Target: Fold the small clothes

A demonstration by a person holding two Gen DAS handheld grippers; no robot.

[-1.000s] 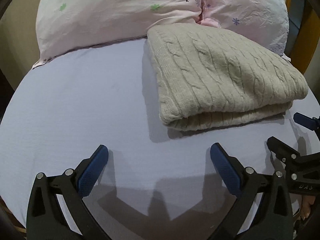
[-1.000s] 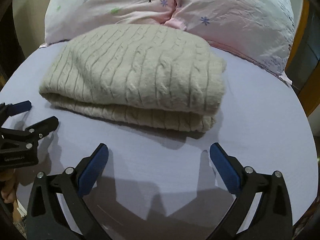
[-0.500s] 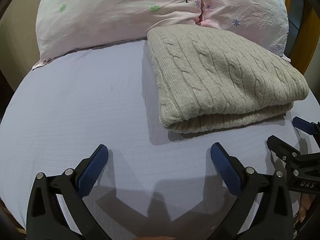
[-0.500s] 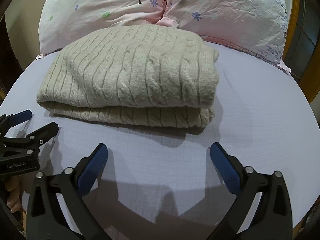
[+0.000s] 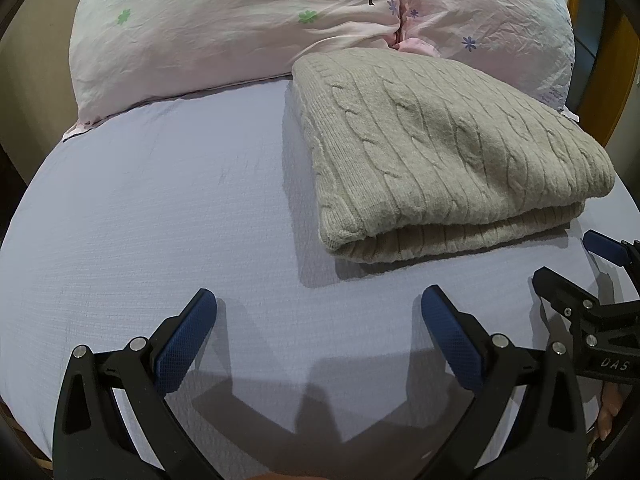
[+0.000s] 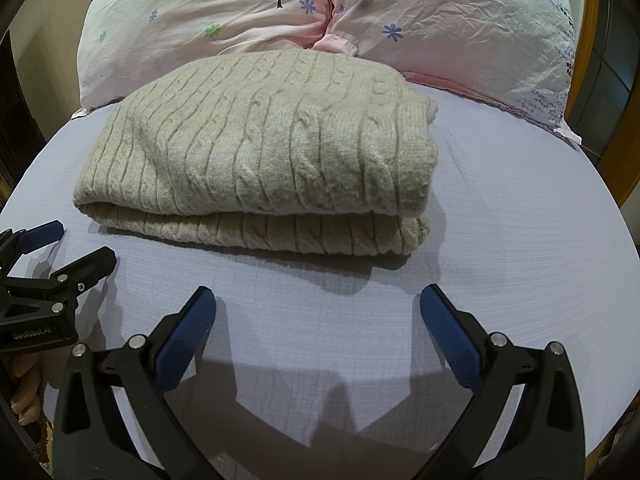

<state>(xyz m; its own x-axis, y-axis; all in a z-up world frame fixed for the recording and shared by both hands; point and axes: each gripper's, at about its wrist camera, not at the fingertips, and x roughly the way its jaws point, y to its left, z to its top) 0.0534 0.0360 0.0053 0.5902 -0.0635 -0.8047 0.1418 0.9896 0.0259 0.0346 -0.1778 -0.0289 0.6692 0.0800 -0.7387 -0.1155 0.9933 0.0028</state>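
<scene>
In the right wrist view, the folded sweater (image 6: 256,152) is laid on the bed (image 6: 520,240) at frame centre, with two pillows (image 6: 440,20) set behind it across the top. The right tool (image 6: 318,300) is held at the bottom, the left tool (image 6: 72,244) at the lower left.

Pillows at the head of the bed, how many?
2. Left pillow with the tree print sits behind the folded sweater; right pillow lies beside it, touching at the centre seam. Any others would be out of frame.
</scene>
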